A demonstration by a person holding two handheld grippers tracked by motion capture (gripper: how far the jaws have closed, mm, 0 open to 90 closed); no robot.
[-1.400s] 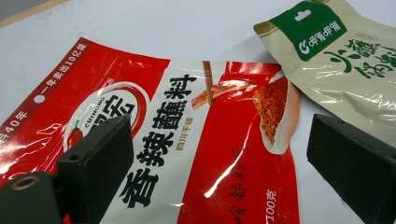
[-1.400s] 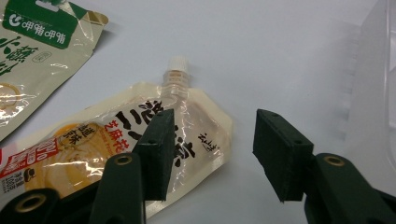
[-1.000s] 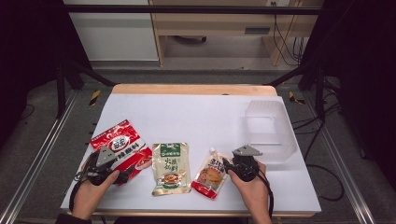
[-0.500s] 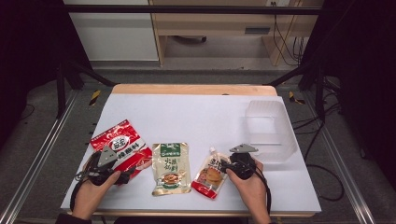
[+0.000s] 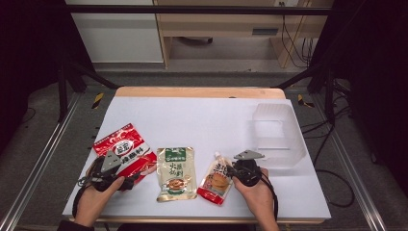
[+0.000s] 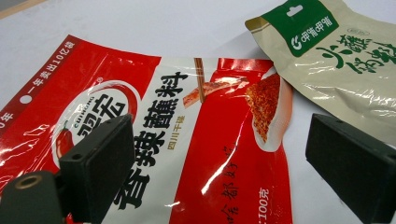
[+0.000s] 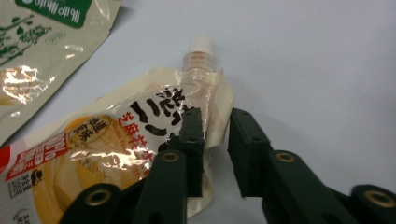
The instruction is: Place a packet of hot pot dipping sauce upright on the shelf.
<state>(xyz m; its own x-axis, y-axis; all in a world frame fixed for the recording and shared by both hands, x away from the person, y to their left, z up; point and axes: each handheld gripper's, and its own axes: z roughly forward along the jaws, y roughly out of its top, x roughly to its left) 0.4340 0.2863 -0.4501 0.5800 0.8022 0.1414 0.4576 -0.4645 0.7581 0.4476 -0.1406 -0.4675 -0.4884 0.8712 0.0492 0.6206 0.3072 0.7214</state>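
From above, my right claw [image 5: 234, 169] sits at the near edge of the white table [image 5: 207, 115], its tips at the right edge of the spouted pouch [image 5: 218, 178]. My left claw [image 5: 137, 174] lies over the lower part of the red packet [image 5: 122, 150]. Between the two claws lies the beige packet [image 5: 176, 173]; a clear tub [image 5: 279, 137] stands beyond my right claw.

Along my left claw [image 6: 224, 163], the jaws stand wide apart and hold nothing; the red packet [image 6: 187, 154] lies under and between them, the beige packet [image 6: 336, 60] ahead on the right.

Along my right claw [image 7: 215, 140], the jaws are nearly closed, a narrow gap left, with the spouted pouch's [image 7: 112, 154] edge fold between them; whether they pinch it I cannot tell. Its cap points away from me.
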